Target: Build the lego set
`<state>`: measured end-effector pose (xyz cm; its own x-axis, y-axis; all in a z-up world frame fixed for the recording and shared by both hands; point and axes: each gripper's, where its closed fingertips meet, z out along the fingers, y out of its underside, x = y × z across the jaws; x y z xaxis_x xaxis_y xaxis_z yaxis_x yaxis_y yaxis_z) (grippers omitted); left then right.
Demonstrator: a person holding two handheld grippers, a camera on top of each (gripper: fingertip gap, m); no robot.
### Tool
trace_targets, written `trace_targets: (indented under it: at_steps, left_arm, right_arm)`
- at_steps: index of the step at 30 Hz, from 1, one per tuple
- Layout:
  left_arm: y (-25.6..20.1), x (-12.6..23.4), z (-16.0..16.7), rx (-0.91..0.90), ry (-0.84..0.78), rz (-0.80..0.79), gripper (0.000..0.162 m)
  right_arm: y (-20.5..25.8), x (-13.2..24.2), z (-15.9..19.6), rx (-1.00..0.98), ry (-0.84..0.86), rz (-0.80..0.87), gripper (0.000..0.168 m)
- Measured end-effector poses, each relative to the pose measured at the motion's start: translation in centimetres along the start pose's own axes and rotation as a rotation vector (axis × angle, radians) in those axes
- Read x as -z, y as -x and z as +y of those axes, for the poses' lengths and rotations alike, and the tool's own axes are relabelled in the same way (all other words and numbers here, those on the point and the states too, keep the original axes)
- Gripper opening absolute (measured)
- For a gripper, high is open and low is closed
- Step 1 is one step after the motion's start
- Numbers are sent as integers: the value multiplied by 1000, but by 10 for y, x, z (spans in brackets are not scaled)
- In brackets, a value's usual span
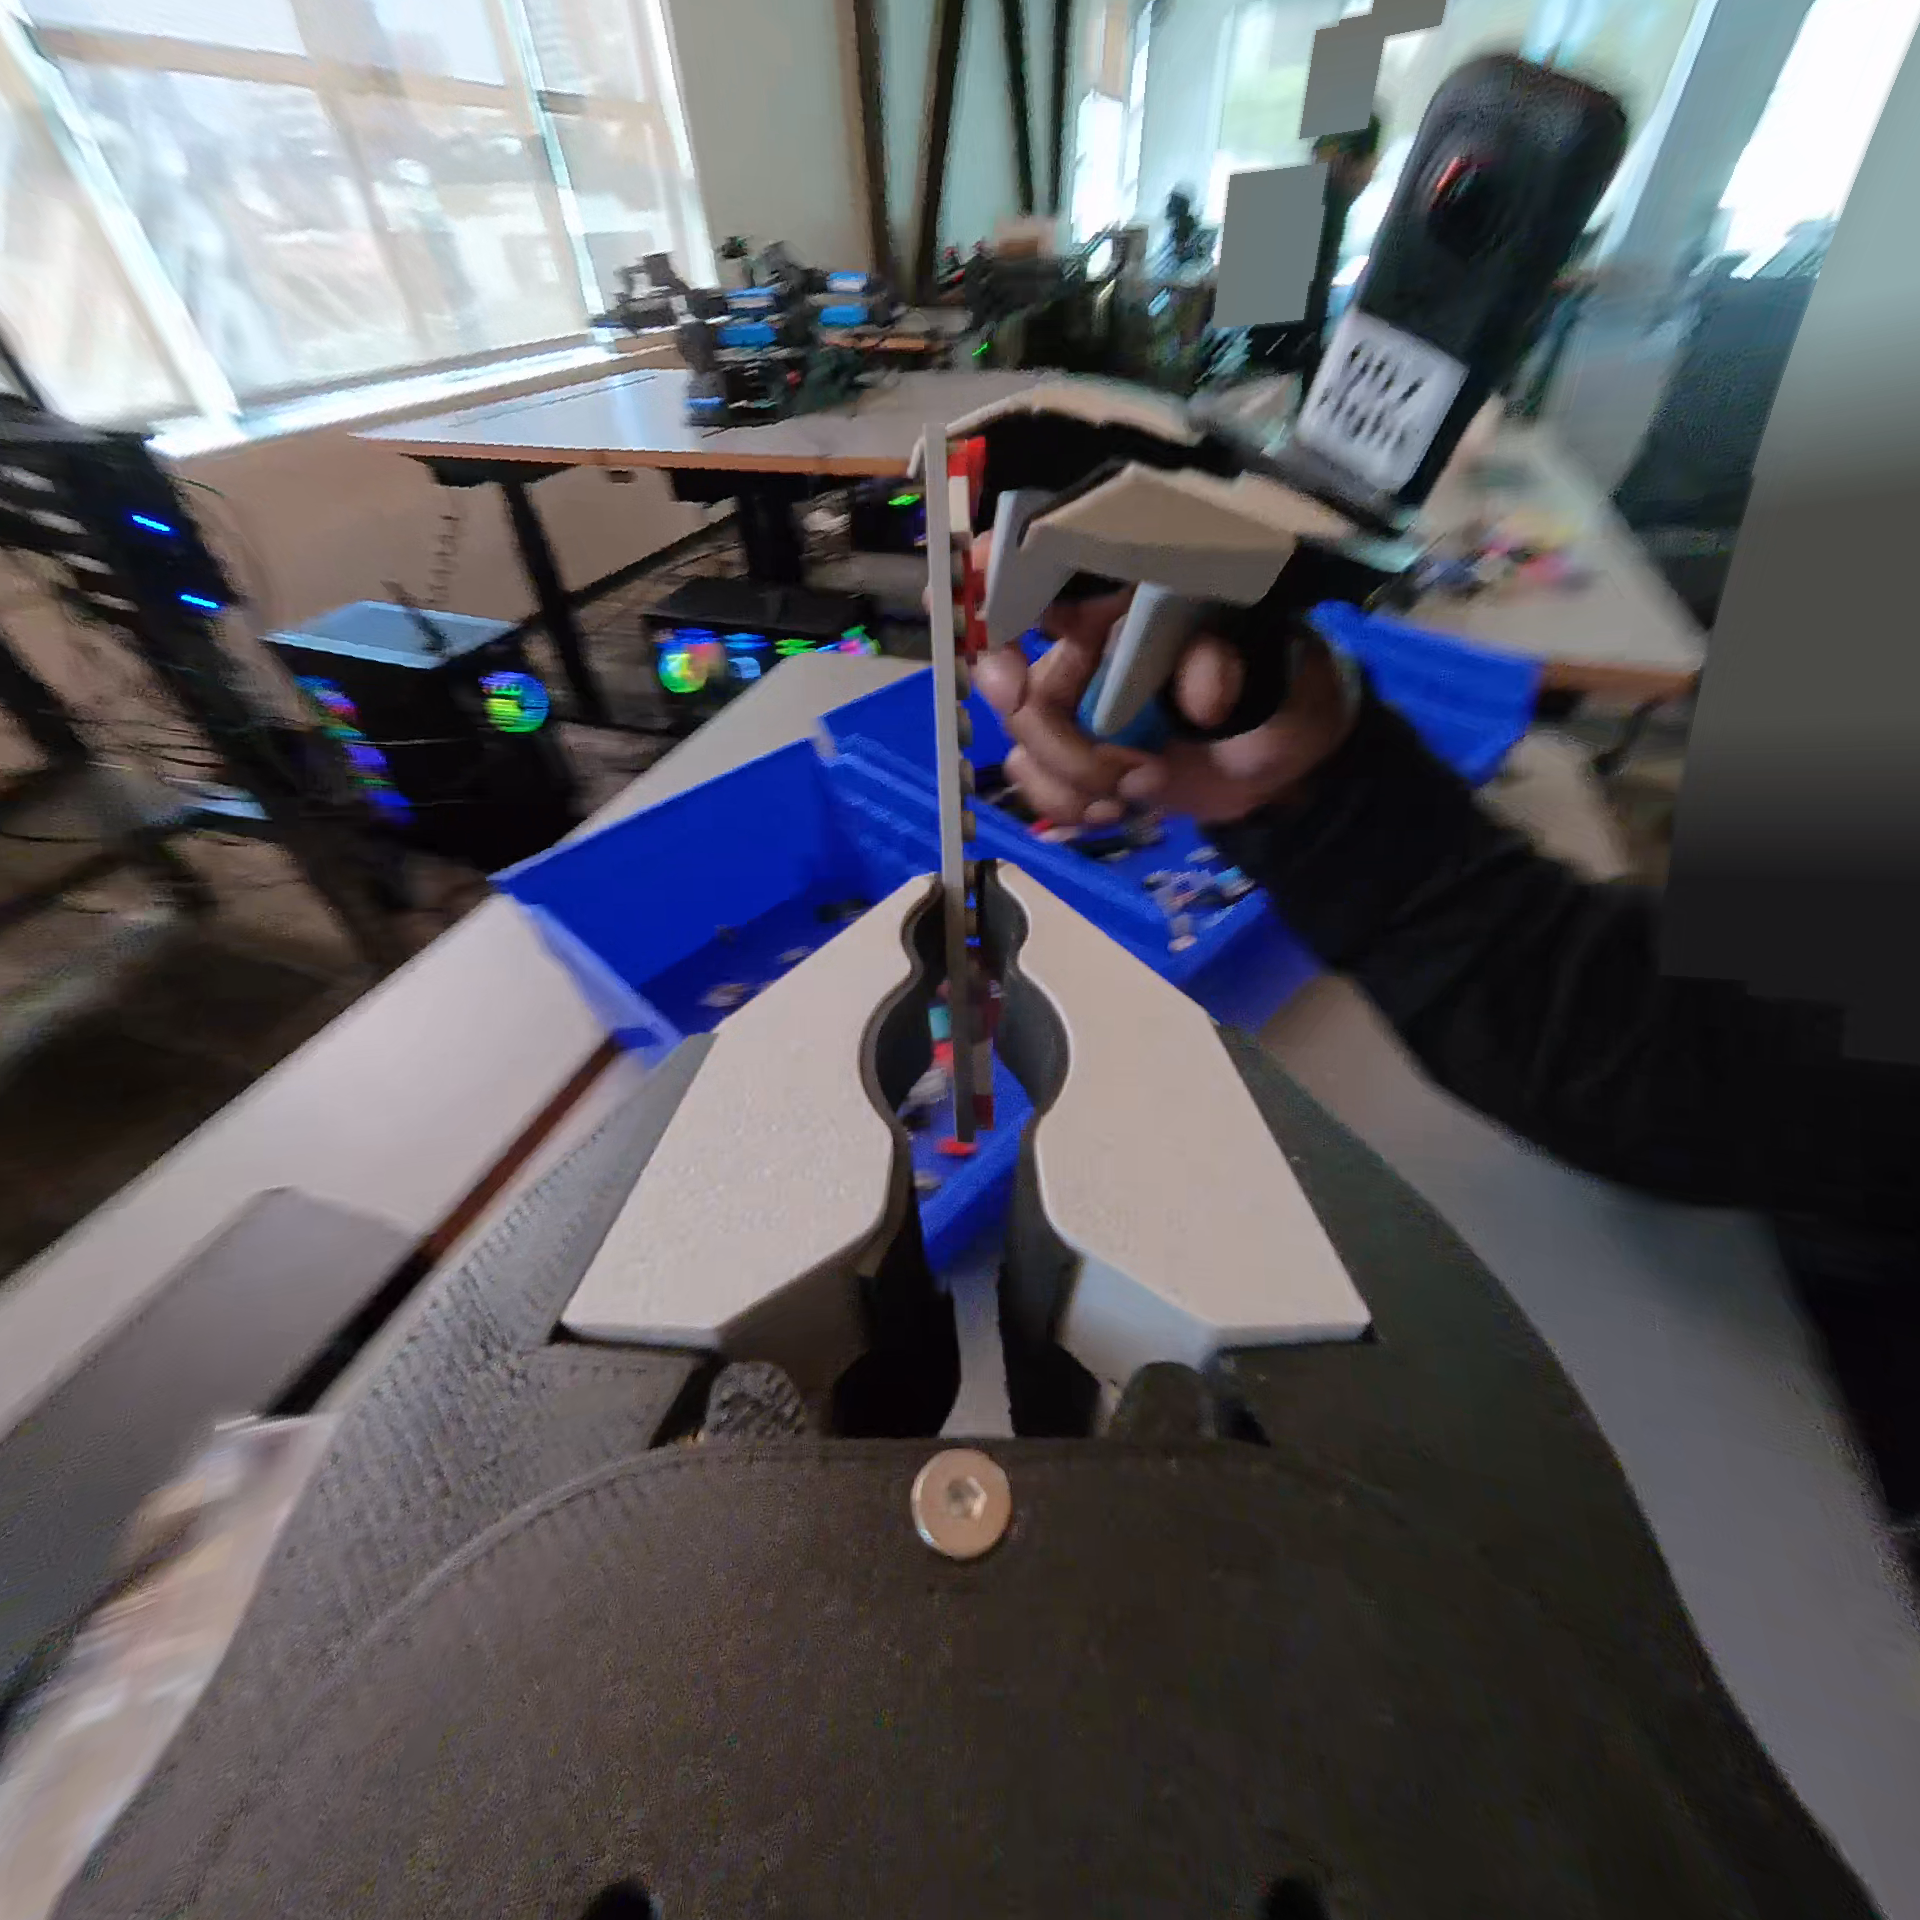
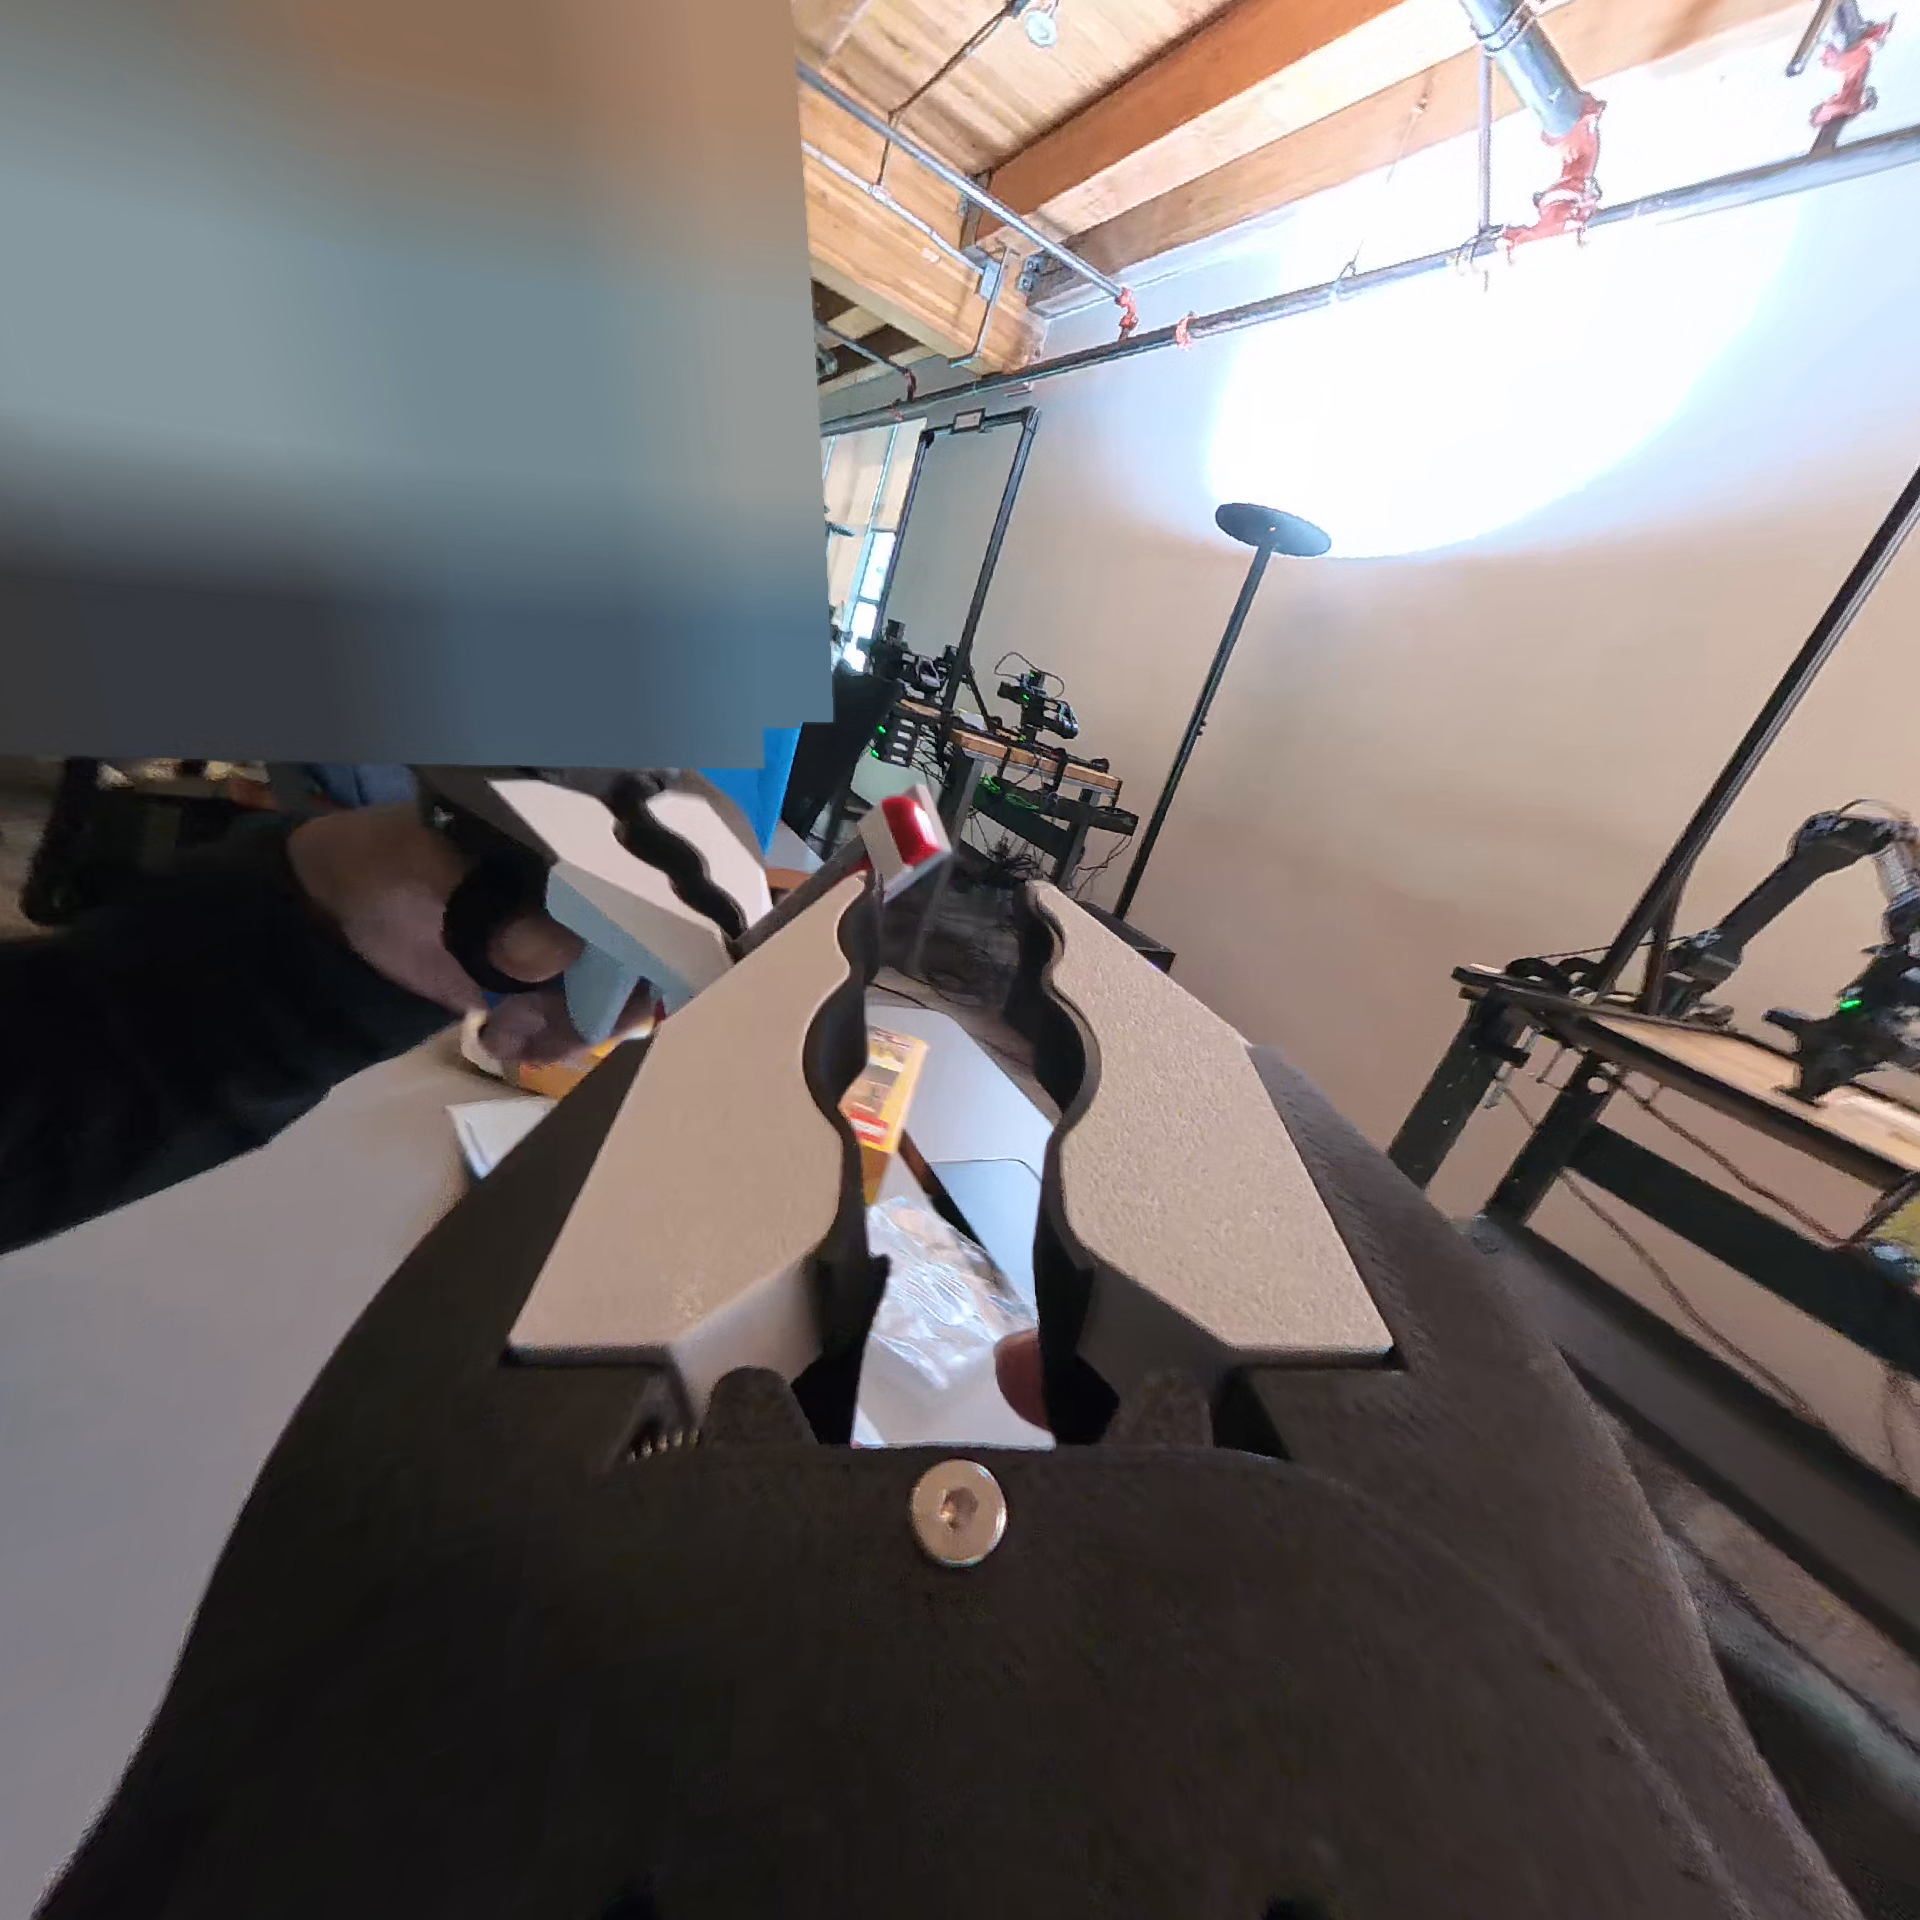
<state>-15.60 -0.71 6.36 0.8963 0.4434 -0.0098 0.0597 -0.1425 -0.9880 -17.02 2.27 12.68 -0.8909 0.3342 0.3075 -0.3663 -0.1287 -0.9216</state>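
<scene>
My left gripper (image 1: 961,883) is shut on a thin grey Lego plate (image 1: 943,675) and holds it upright, edge-on, above the blue trays. Red and white bricks (image 1: 971,520) are stuck along the plate's right face, up to its top. My right gripper (image 1: 977,514) reaches in from the right at the plate's top end. In the right wrist view the right gripper (image 2: 951,894) is open, and the red and white brick (image 2: 906,831) sits just above its left fingertip (image 2: 847,904). The left gripper (image 2: 717,914) shows there at the left, held by a hand.
Two blue parts trays (image 1: 707,862) (image 1: 1226,940) with small loose pieces sit on the grey table (image 1: 343,1081) under the plate. A yellow booklet (image 2: 883,1091) and clear plastic bags (image 2: 935,1299) lie on the table below the right gripper. Other desks with equipment stand behind. Some 7 centimetres of space lies between my two pairs of fingers.
</scene>
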Motion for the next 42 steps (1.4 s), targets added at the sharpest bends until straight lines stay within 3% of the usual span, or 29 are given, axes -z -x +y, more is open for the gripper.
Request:
trace_targets:
  at_steps: [6, 10, 18, 27, 33, 37, 42]
  left_arm:
    - [-29, -1, -21, 508, -223, 465, 4]
    - [-39, -3, -24, 678, -283, 670, 4]
    - [-55, -6, -24, 750, -302, 843, 5]
    - [-80, -8, -19, 727, -262, 984, 4]
    - [-80, -11, -19, 673, -274, 928, 6]
    - [-60, -22, -13, 555, -257, 679, 30]
    - [-38, -22, -13, 290, -225, 356, 41]
  right_arm:
    - [6, -5, -1, -223, -54, -104, 28]
    - [7, 0, -2, -396, -159, -218, 31]
    - [26, 3, 2, -597, -246, -454, 32]
    - [47, 18, -16, -645, -384, -663, 23]
    - [44, 20, -20, -632, -406, -666, 18]
    - [37, 14, -18, -596, -371, -576, 16]
    - [38, 6, -17, -519, -330, -500, 16]
